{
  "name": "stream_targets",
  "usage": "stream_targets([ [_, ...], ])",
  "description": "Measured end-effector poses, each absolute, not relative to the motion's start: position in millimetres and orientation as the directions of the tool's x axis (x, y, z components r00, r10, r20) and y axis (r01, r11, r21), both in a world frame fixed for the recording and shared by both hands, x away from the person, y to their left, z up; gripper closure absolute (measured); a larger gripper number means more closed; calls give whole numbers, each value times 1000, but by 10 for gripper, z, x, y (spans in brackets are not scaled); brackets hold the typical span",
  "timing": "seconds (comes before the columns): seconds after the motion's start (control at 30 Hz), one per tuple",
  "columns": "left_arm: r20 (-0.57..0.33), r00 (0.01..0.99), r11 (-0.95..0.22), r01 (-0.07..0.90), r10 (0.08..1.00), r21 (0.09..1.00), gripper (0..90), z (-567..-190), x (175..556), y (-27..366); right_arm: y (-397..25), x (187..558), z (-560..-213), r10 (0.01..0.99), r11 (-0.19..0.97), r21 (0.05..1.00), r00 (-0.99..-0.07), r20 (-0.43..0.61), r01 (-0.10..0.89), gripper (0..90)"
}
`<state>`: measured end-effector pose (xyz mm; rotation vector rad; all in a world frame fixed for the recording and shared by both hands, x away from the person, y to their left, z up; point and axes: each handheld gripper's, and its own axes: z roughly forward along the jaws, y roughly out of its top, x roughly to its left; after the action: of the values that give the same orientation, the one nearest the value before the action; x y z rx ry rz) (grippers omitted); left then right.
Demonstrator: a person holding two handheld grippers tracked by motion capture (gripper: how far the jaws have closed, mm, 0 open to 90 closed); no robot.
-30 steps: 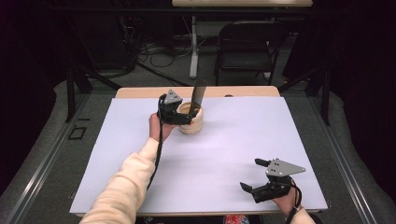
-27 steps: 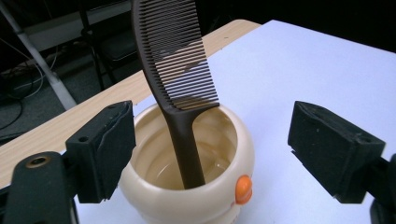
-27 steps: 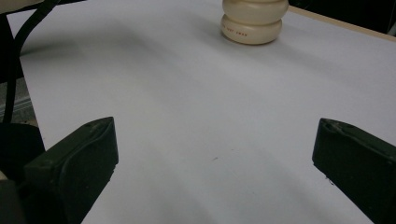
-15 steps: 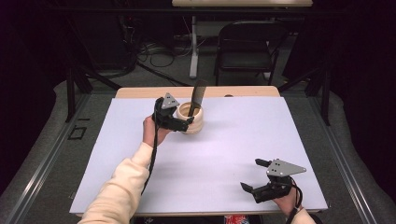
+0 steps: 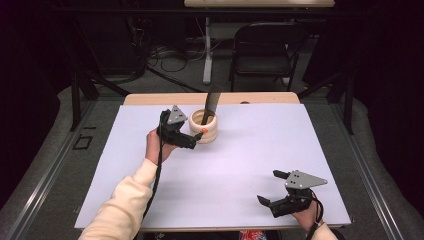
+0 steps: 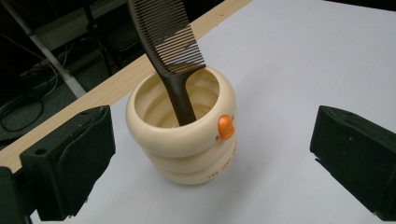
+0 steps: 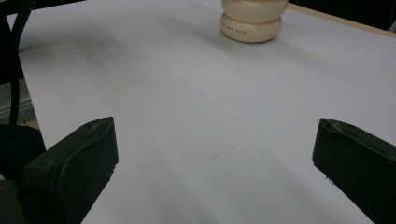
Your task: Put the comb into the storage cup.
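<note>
Near the desk's far edge, the cream cup (image 5: 205, 127) stood with the dark comb (image 6: 169, 51) upright inside it, so the placing looked done. Left gripper (image 5: 192, 140), jaws spread and holding nothing, sat just beside the cup; it had backed off slightly since a second ago. Right gripper (image 5: 272, 189) rested unclenched and empty by the near right corner, unmoved.

Both hand-held grippers — left (image 5: 194, 138), right (image 5: 272, 187) — jaws wide apart
</note>
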<state>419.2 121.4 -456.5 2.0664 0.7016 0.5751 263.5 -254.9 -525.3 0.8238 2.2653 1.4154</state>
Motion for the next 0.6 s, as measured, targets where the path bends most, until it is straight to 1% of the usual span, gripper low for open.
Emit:
stream_targets([
  [0.13,122,737,-457,271,664,847,0,-4576,4098,1288,-2540,2635,-5256,635,333,896,-772,17,294,0],
  [0.6,126,729,-458,277,673,845,0,-4641,3826,1492,-2538,2636,-5256,638,335,894,-770,17,297,0],
])
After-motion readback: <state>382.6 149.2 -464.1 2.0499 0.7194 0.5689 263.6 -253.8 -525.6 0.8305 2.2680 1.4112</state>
